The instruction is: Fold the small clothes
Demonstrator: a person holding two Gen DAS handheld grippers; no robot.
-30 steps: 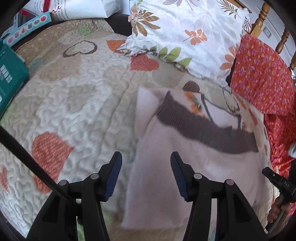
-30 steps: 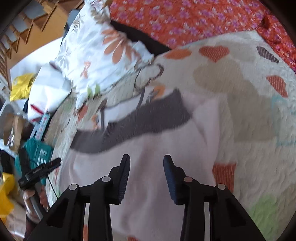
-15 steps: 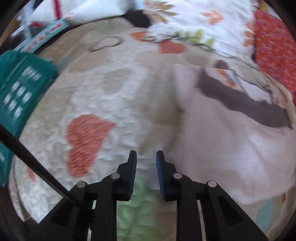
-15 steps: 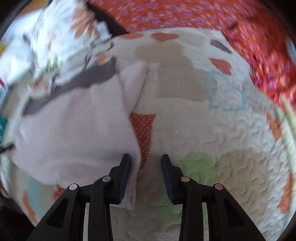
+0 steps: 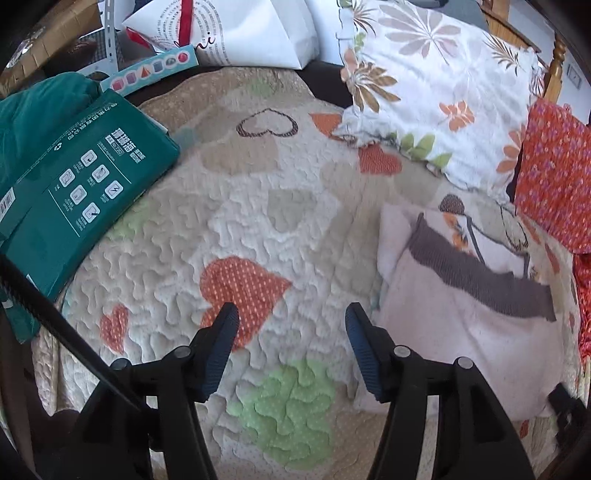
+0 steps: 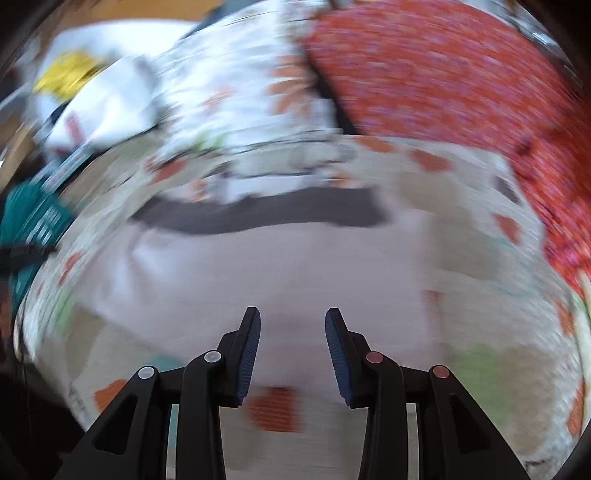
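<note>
Left gripper (image 5: 290,349): low over the bed, pointing forward. Its 2 jaws stand wide apart and hold nothing.
Under the left gripper: the quilt (image 5: 258,229), with a green patch and an orange heart close below the fingers.
Right gripper (image 6: 292,350): low over the bed too, pointing forward. Its jaws have a gap between them and hold nothing. This view is very blurry.
Small clothes (image 5: 465,332): a pale pink piece with a dark brown band, lying flat on the quilt. It is just to the right of the left gripper, touching its right finger in the view. In the right wrist view it (image 6: 280,266) lies straight ahead of the fingers.
Green box (image 5: 74,188): on the left side of the bed, well apart from the clothes.
Flower pillow (image 5: 436,96): farther back, at the head of the bed.
Red blanket (image 5: 554,177): far right, beside the pillow.
White bag (image 5: 236,33): far back, past the quilt.
</note>
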